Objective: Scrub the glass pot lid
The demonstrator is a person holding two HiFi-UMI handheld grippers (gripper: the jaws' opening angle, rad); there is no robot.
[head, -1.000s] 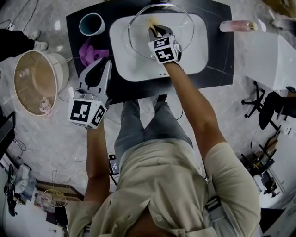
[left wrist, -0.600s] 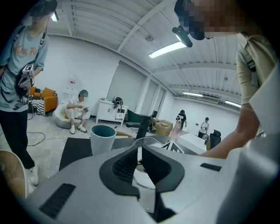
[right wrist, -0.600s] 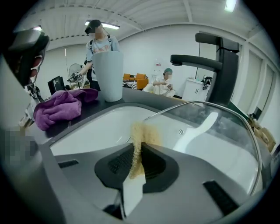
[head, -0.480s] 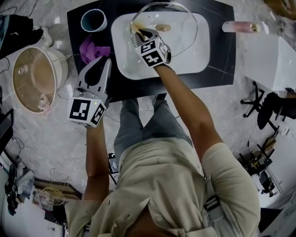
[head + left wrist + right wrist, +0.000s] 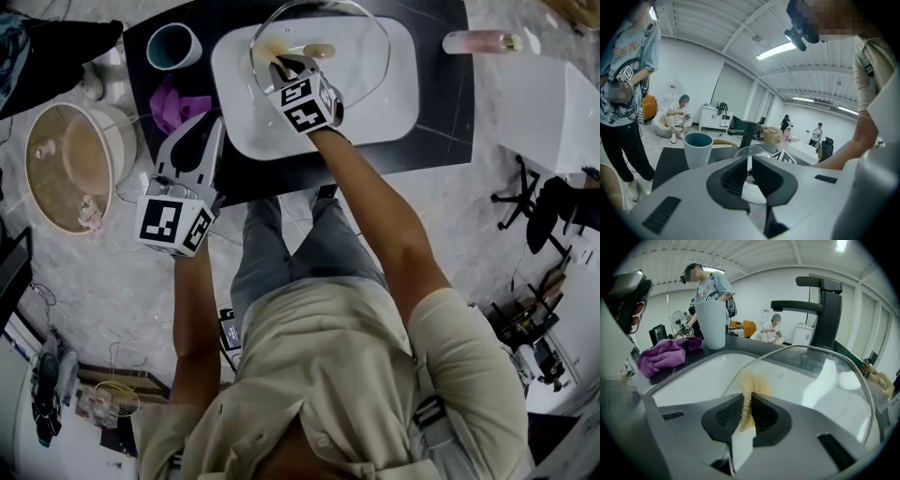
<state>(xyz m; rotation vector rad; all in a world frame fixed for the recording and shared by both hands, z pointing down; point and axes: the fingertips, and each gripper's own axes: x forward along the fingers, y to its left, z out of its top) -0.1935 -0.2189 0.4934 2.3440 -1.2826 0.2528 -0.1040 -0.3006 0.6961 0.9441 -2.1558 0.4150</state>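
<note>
White sink (image 5: 398, 108), glass lid (image 5: 352, 66) inside, right gripper (image 5: 279, 66) pressing sponge (image 5: 746, 397) against it

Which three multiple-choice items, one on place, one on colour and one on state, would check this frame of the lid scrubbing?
1. Where does the glass pot lid lie?
A. in the white sink
B. on the floor
C. on a chair

2. What colour is the cloth beside the cup?
A. green
B. purple
C. orange

3. How does the right gripper stand?
A. wide open and empty
B. shut on a spoon
C. shut on the scrub pad

Answers:
1 A: the head view shows the lid's rim inside the basin.
2 B: the cloth shows purple in both the head view and the right gripper view.
3 C: the right gripper view shows the yellowish pad pinched between the jaws, against the lid.
</note>
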